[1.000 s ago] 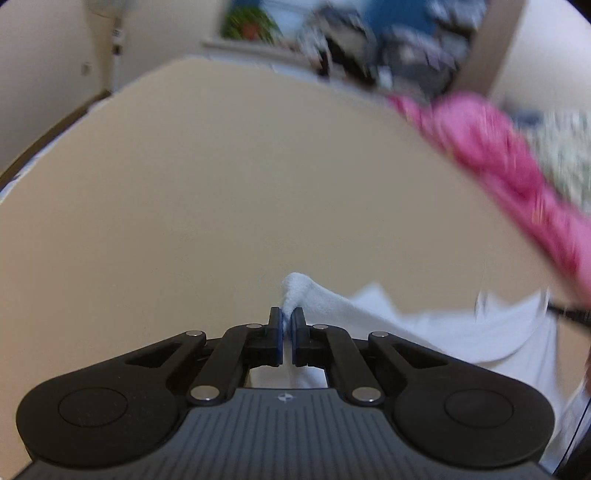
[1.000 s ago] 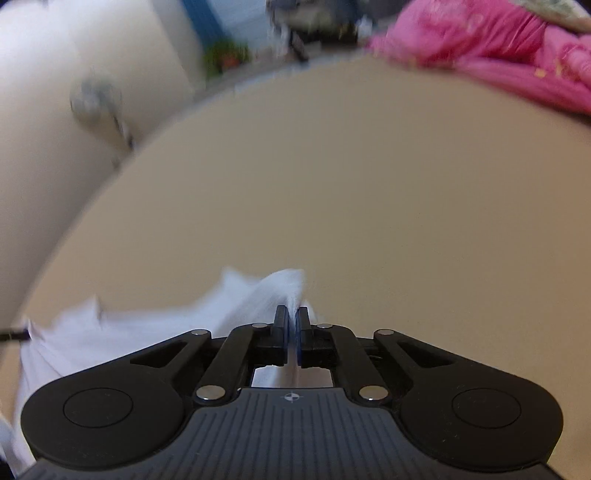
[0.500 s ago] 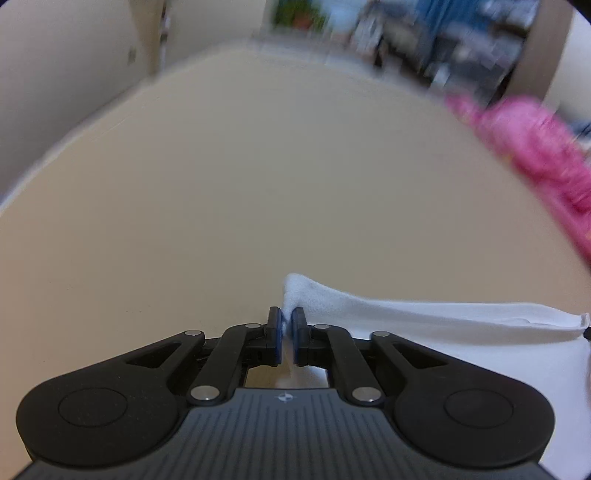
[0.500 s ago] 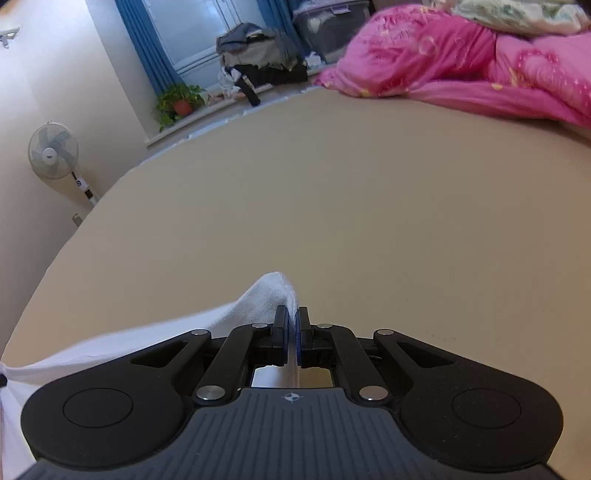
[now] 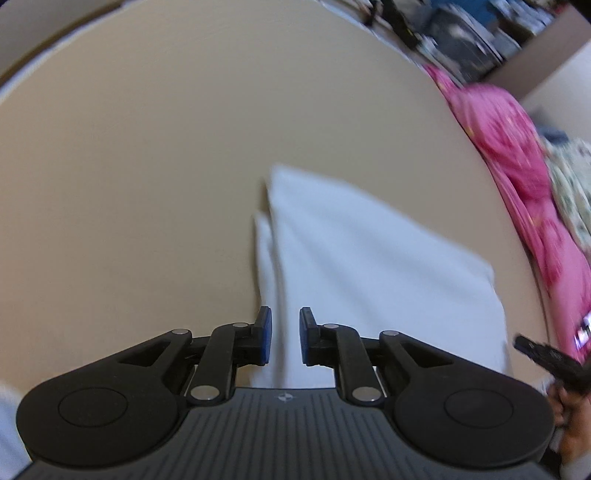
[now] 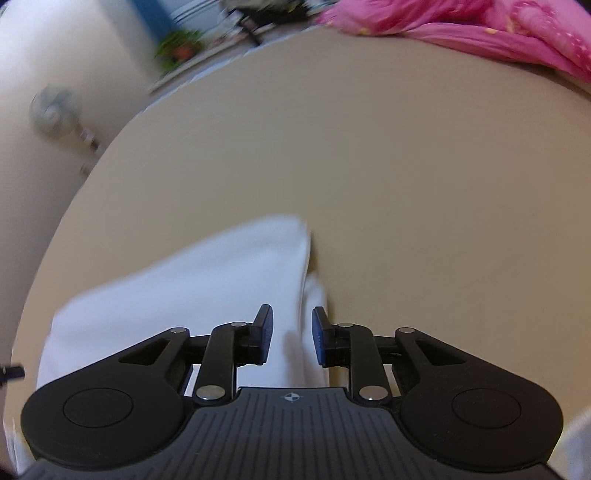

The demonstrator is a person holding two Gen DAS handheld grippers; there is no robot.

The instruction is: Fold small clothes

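A white garment (image 5: 369, 266) lies folded on the tan bed surface (image 5: 147, 147). In the left wrist view its left edge runs under my left gripper (image 5: 284, 332), which is open a little with nothing between the jaws. In the right wrist view the same white garment (image 6: 207, 280) lies with its right edge under my right gripper (image 6: 291, 334), also open and empty. The right gripper's tip (image 5: 546, 358) shows at the right edge of the left wrist view.
A pink blanket (image 5: 517, 155) is heaped along the right side of the bed; it also shows in the right wrist view (image 6: 480, 26). A patterned cloth (image 5: 569, 177) lies beside it. A fan (image 6: 55, 110) and a potted plant (image 6: 177, 48) stand beyond the bed.
Both grippers were shut on the white garment's corners and held them up. They have laid the garment down on the bed, opened and let it go.
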